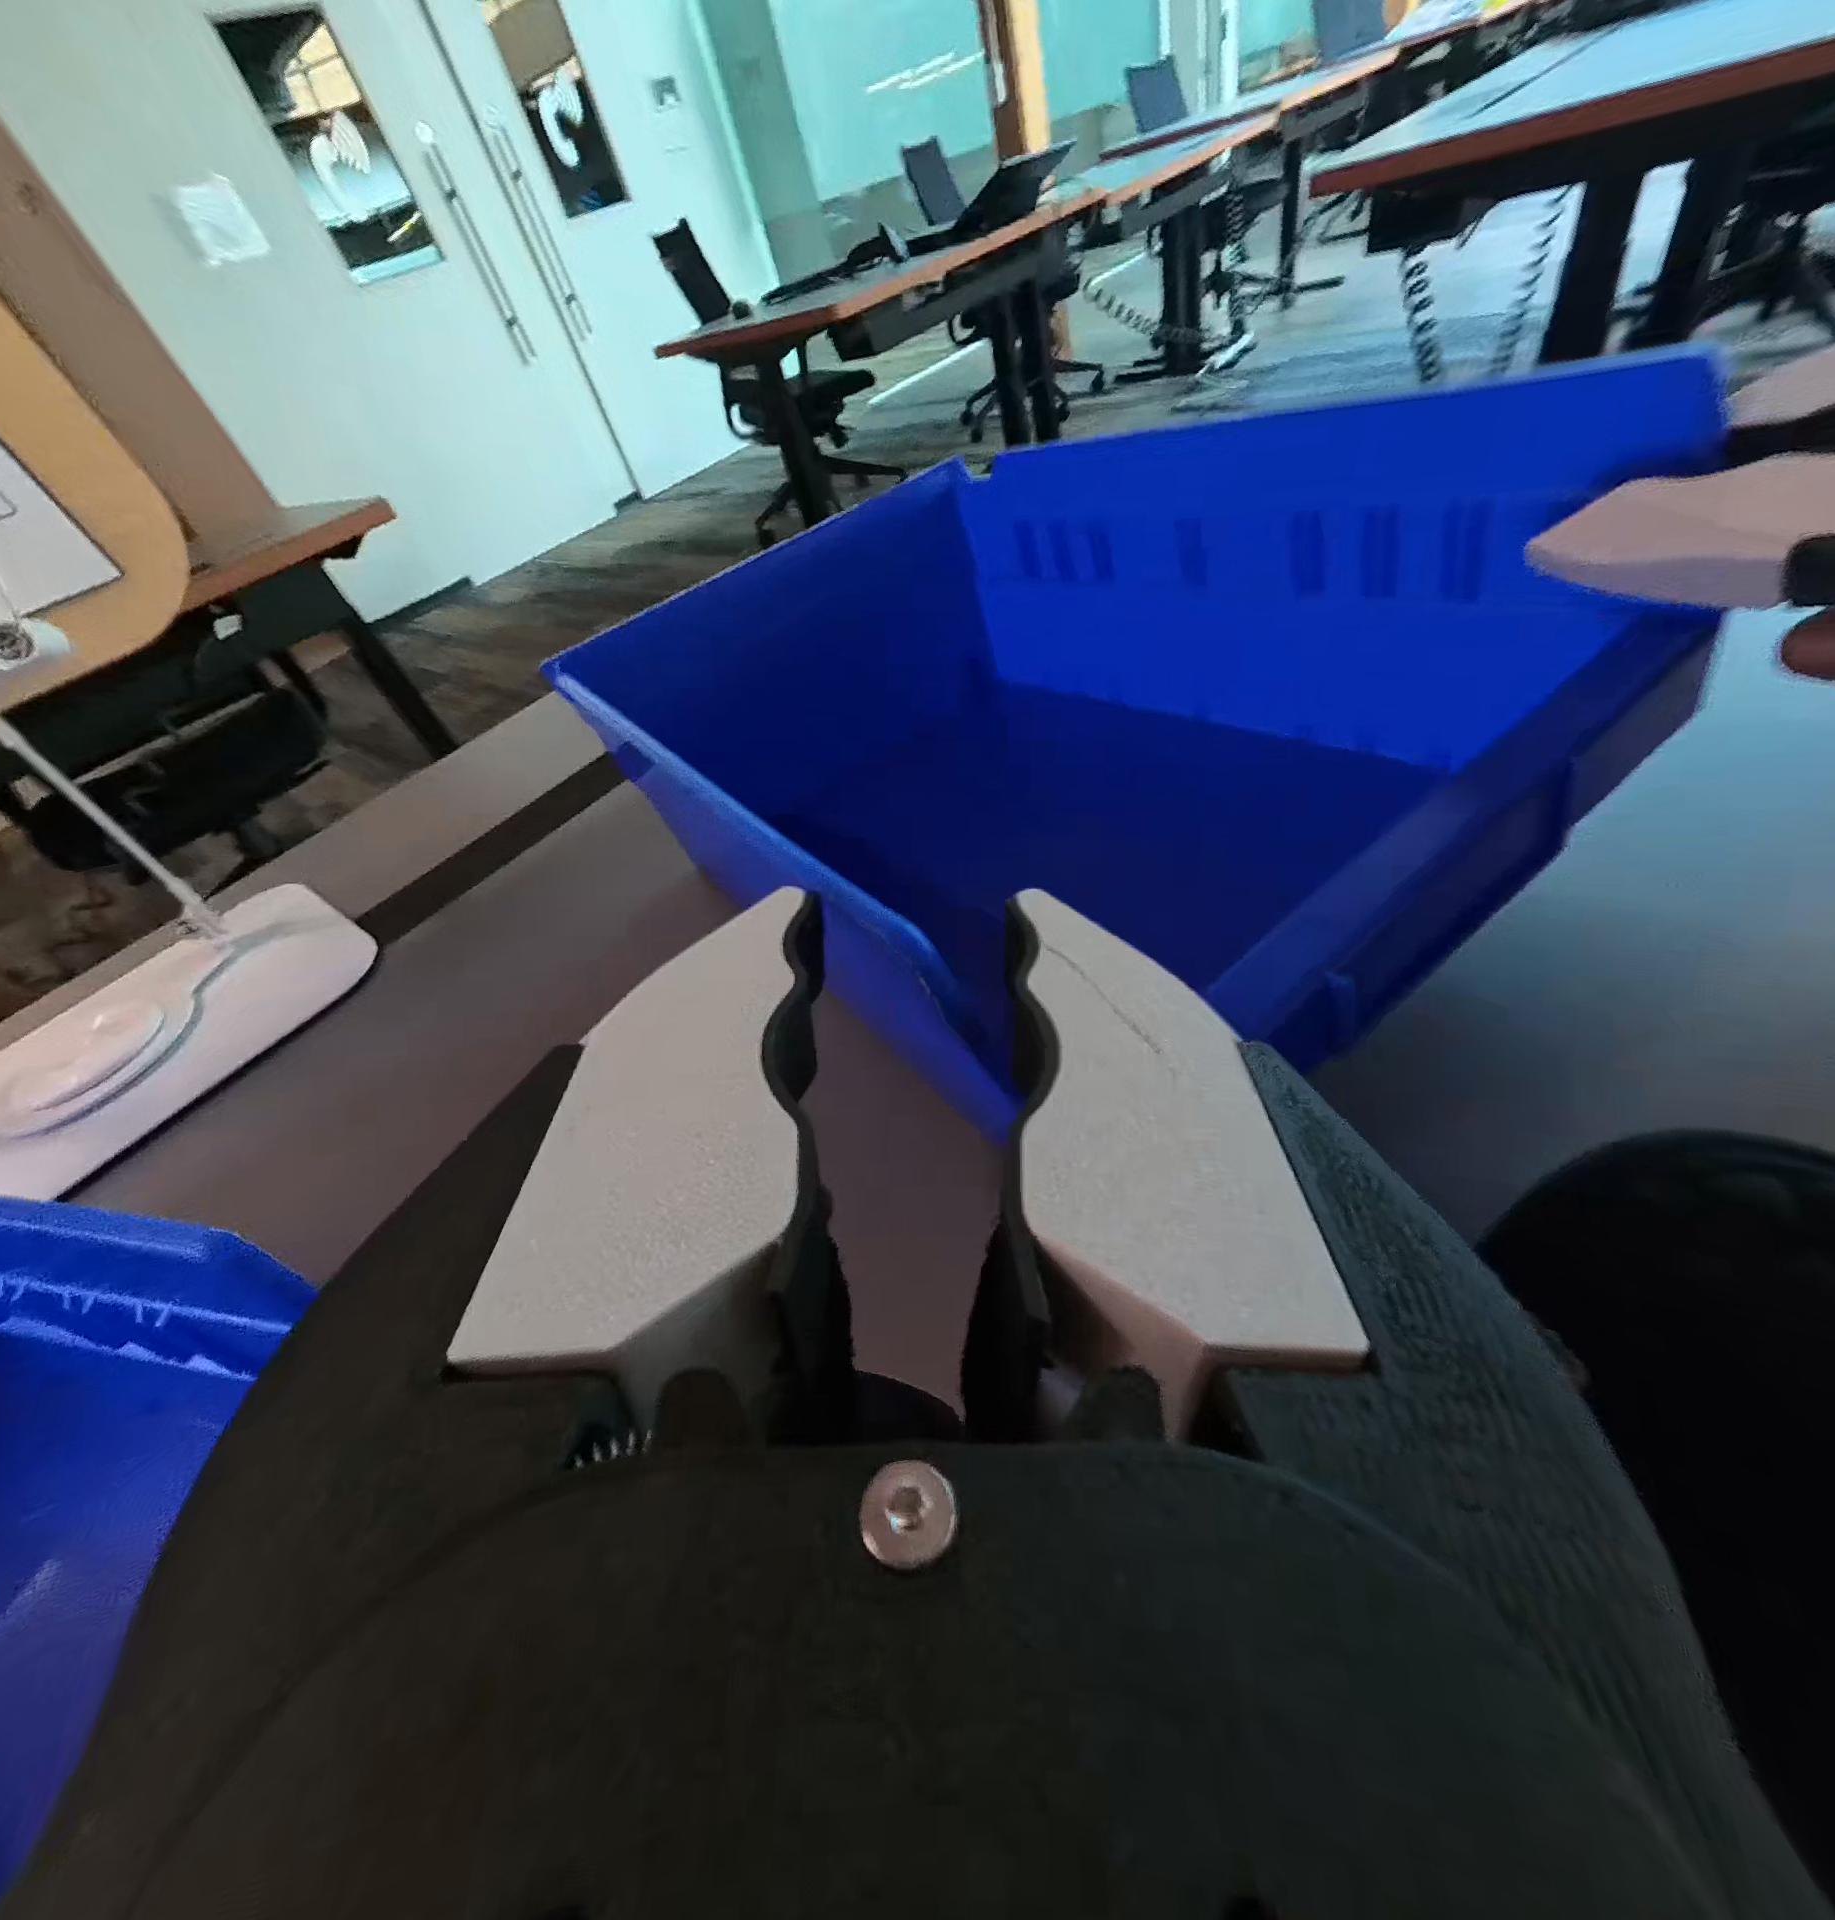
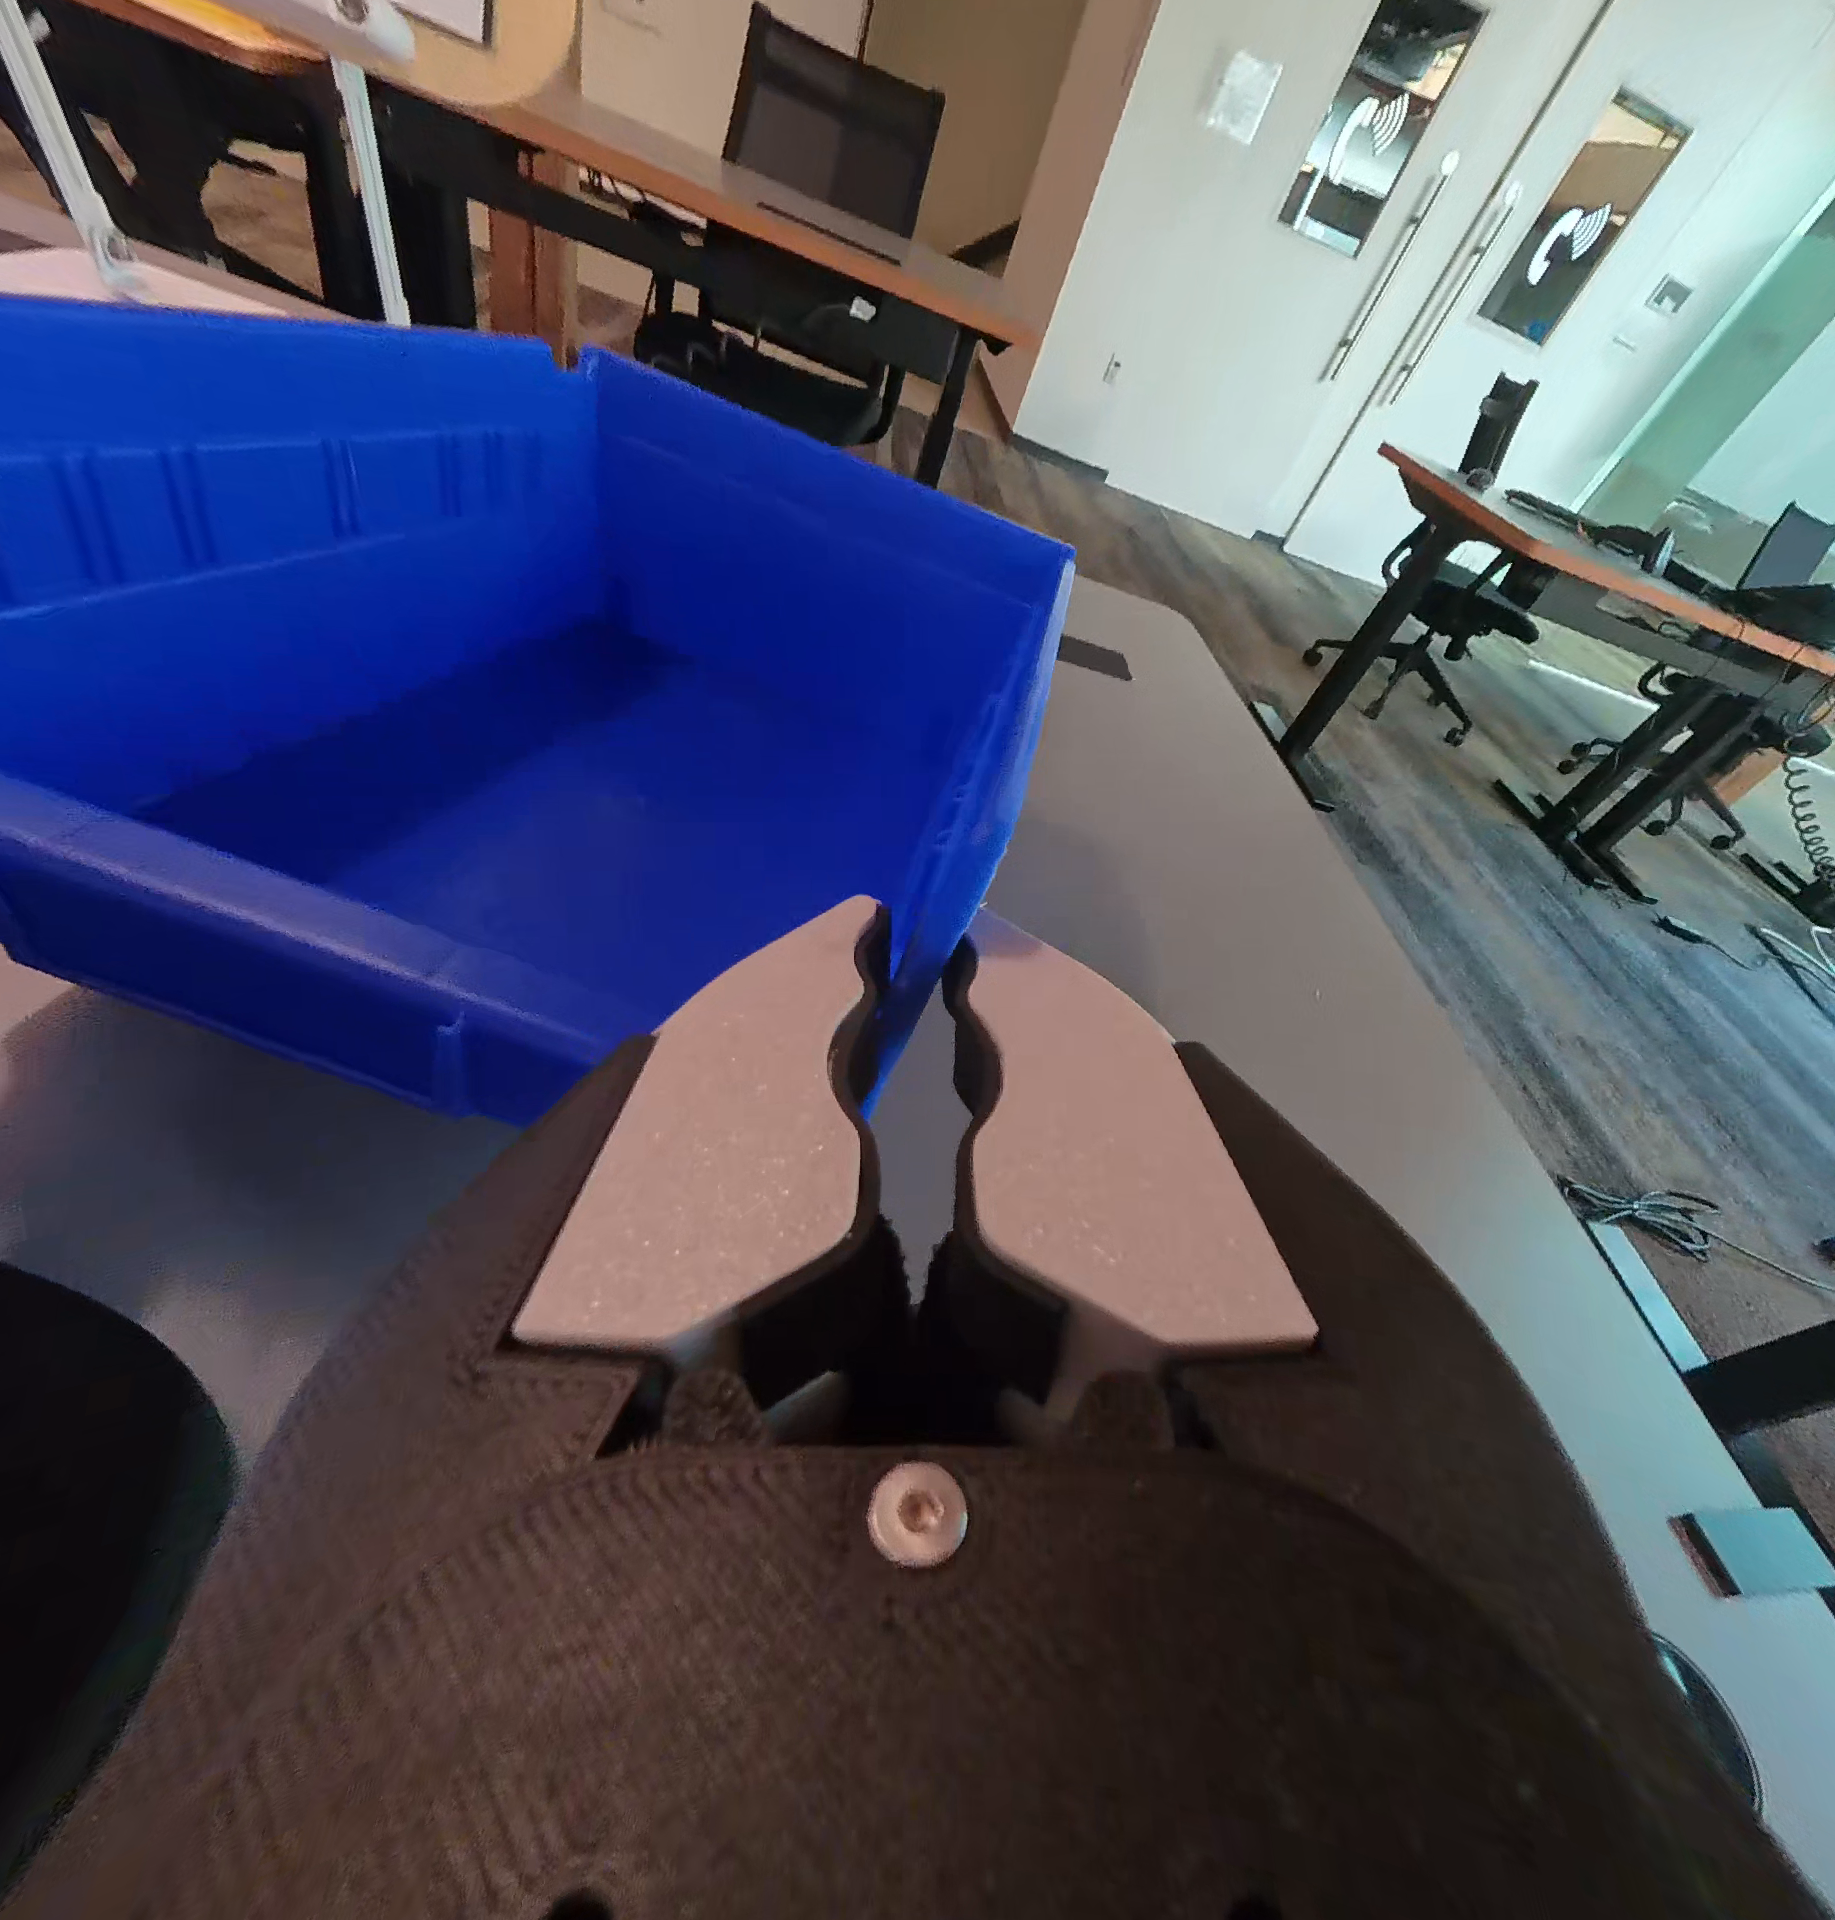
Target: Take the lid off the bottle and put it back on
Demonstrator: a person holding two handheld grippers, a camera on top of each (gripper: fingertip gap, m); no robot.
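No bottle or lid shows in either view. My left gripper [image 1: 913,925] is open and empty, a little above the dark table, its tips at the near corner of an empty blue bin [image 1: 1152,769]. My right gripper [image 2: 918,935] is empty with its jaws only narrowly apart, at the near right corner of the same blue bin [image 2: 539,790]. The right gripper's fingers [image 1: 1682,551] also show at the right edge of the left wrist view, over the bin's far rim.
A second blue bin [image 1: 82,1434] sits at the lower left. A white stand base [image 1: 165,1008] lies on the table's left side. A dark rounded shape [image 1: 1702,1309] is at the lower right, also in the right wrist view [image 2: 61,1475]. The table edge [image 2: 1412,997] runs along the right; office desks and chairs stand beyond. Some 20 centimeters of space lies between my two pairs of fingers.
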